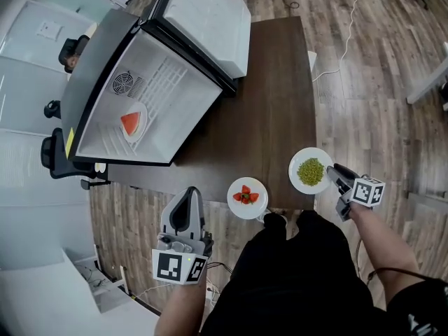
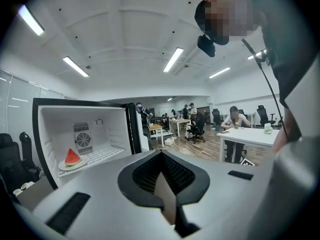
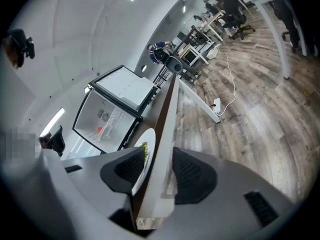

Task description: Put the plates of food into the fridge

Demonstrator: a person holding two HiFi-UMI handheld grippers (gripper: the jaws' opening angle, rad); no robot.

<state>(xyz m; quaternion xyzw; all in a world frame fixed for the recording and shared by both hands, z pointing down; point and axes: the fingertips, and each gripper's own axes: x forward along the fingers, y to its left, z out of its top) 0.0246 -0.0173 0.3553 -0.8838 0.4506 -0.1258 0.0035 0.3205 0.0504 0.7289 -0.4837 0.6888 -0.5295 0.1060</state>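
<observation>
On the dark table [image 1: 273, 96], near its front edge, stand a white plate of green peas [image 1: 311, 170] and a white plate of strawberries [image 1: 247, 197]. My right gripper [image 1: 334, 176] is at the pea plate's right rim. In the right gripper view its jaws [image 3: 157, 166] stand apart around that rim [image 3: 145, 146] and the table edge [image 3: 167, 129]. My left gripper [image 1: 190, 196] hangs off the table's front, left of the strawberries, shut and empty [image 2: 162, 171]. The open fridge [image 1: 168, 96] holds a plate of watermelon [image 1: 131, 123], also in the left gripper view [image 2: 73, 157].
The fridge door [image 1: 210, 12] stands open at the table's back. Black office chairs [image 1: 56, 152] crowd the fridge's left side. A white cable [image 1: 343, 54] runs over the wood floor on the right. People sit at desks [image 2: 234, 119] far across the room.
</observation>
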